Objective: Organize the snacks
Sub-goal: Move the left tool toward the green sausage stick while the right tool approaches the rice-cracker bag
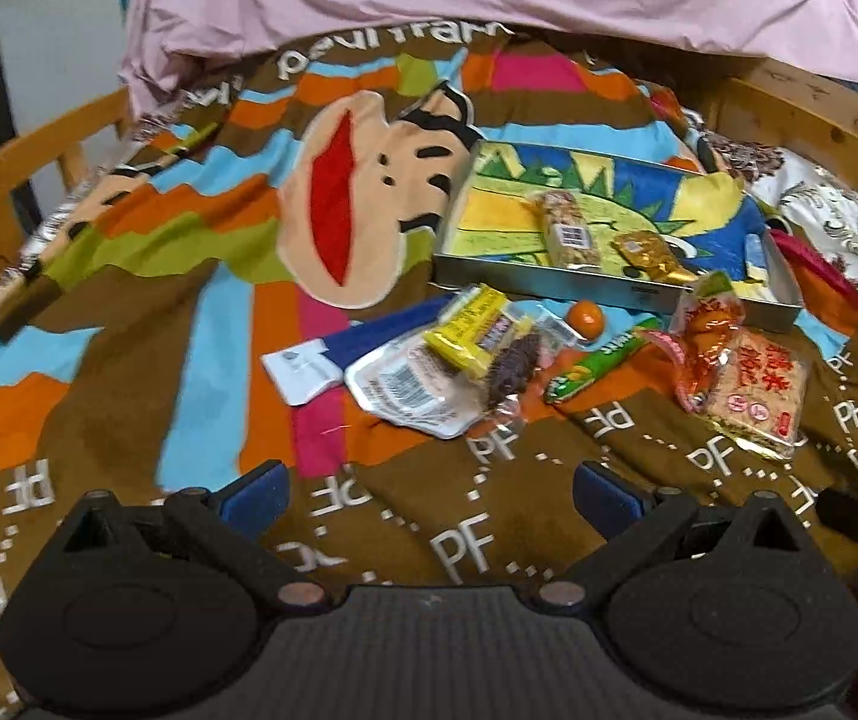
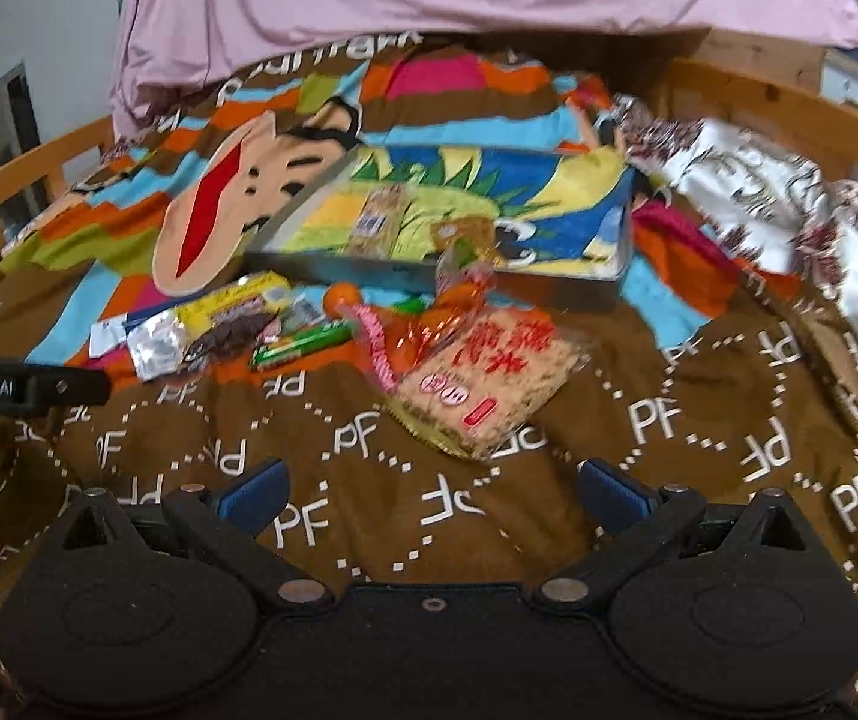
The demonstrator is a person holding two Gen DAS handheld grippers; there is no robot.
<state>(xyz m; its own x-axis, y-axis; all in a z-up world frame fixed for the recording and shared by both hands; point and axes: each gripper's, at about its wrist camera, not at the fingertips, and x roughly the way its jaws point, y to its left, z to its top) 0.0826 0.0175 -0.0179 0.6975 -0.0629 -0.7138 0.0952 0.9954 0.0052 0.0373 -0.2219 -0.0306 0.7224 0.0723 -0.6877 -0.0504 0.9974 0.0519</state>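
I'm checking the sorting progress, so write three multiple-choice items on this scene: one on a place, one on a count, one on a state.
1. Where does the small orange fruit lie?
A. Inside the tray
B. On the blanket by the tray's near wall
C. On the pink sheet

2. How many snacks lie in the metal tray?
A. Two
B. Five
C. None

3. How is the left claw?
A. Shut on a packet
B. Open and empty
C. Shut on the tray rim

Answers: 1 B, it sits on the blanket just in front of the tray. 2 A, only the nut bar and the gold packet are inside. 3 B, its blue pads stand wide apart with nothing between.
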